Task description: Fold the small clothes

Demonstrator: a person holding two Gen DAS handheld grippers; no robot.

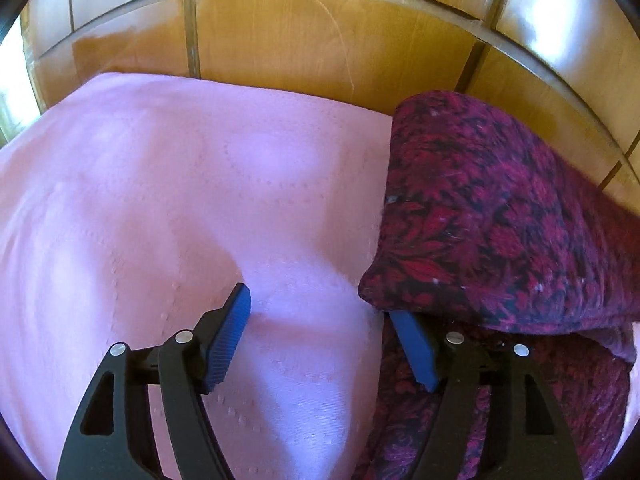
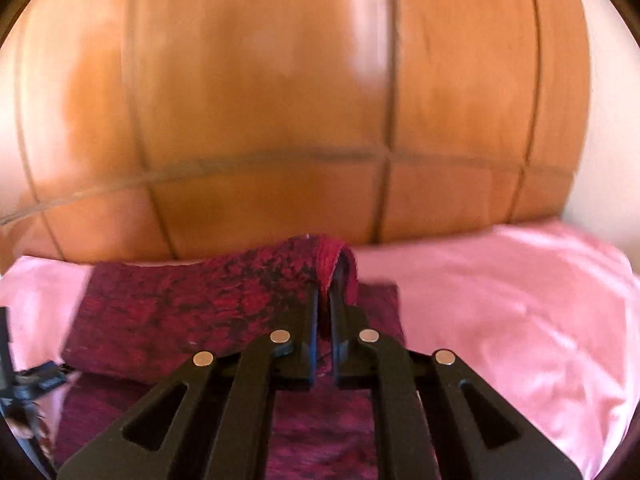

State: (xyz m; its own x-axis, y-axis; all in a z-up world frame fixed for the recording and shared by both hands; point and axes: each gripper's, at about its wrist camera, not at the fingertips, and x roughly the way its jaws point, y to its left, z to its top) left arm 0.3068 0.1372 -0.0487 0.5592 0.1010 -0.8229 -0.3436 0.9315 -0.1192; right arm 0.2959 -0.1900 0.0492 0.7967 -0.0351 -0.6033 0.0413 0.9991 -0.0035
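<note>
Pinching a raised fold of the dark red patterned garment [image 2: 224, 304], the right gripper [image 2: 325, 300] has its two black fingers pressed close together, with the cloth's red edge draped over their tips. From that pinch the garment slopes down to the left and spreads flat on the pink sheet [image 2: 520, 312], its near part running under the gripper toward the bottom of the right wrist view. Beyond the sheet's far edge rises a glossy wooden panelled surface [image 2: 280, 100], blurred in this view.

The left gripper [image 1: 320, 316] stands spread wide, its blue-padded fingers [image 1: 228, 344] well apart. The left pad rests over bare pink sheet [image 1: 160, 200]; the right pad sits at the left edge of the garment [image 1: 500, 208], its tip tucked just beneath the lifted, folded-over layer. Whether that pad touches the cloth cannot be told. In this view the garment lies on the right side of the sheet, the upper layer raised like a flap above a lower layer beside the right finger. The wooden panels [image 1: 320, 40] curve across the far side, meeting the sheet's far edge.
</note>
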